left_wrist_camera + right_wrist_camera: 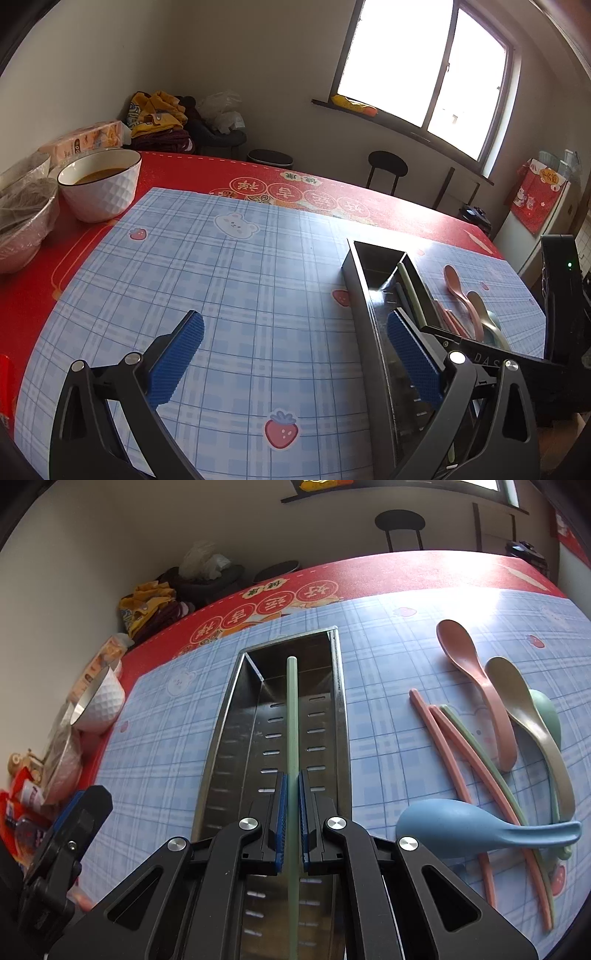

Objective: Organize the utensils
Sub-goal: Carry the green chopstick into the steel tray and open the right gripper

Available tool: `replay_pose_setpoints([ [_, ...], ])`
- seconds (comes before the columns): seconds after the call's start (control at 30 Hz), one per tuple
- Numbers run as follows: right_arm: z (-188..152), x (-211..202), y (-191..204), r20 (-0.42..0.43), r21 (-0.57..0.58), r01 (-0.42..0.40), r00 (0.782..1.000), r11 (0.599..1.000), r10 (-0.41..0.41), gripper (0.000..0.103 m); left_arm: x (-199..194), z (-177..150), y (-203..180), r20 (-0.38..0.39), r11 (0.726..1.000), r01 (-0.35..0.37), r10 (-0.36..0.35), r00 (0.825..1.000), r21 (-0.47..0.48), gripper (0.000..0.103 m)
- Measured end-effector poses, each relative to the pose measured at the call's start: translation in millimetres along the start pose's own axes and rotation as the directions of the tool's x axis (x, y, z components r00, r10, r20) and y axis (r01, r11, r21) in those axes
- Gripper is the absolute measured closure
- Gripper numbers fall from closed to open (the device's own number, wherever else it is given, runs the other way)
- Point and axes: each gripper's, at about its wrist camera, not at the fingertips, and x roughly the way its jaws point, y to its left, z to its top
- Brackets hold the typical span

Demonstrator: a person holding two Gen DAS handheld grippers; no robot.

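Note:
My right gripper (pixel 291 775) is shut on a green chopstick (pixel 291 709) and holds it lengthwise over the long steel utensil tray (pixel 218 738). To the tray's right on the blue mat lie a pink spoon (pixel 476 679), a beige spoon (pixel 524 709), a green spoon (pixel 546 709), a blue spoon (pixel 461 827), two pink chopsticks (pixel 443 746) and another green chopstick (pixel 480 749). My left gripper (pixel 295 325) is open and empty above the mat, just left of the tray (pixel 358 288); its right finger (pixel 410 350) overlaps the tray's rim.
A white bowl with brown liquid (pixel 99 184) and a wrapped bowl (pixel 22 214) stand at the table's left edge with a tissue pack (pixel 85 138). Black stools (pixel 386 166) stand beyond the red tablecloth (pixel 184 170). Snack packets (pixel 22 794) lie at the left.

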Motion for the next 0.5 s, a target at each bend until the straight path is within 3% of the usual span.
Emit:
replay_pose_setpoints([
  [0.5, 3, 1, 7, -0.005, -0.031, 0.071, 0.997, 0.997, -0.071, 0.097, 0, -4, -13, 0.005, 0.999, 0.011, -0.011, 1.0, 0.045, 0.006],
])
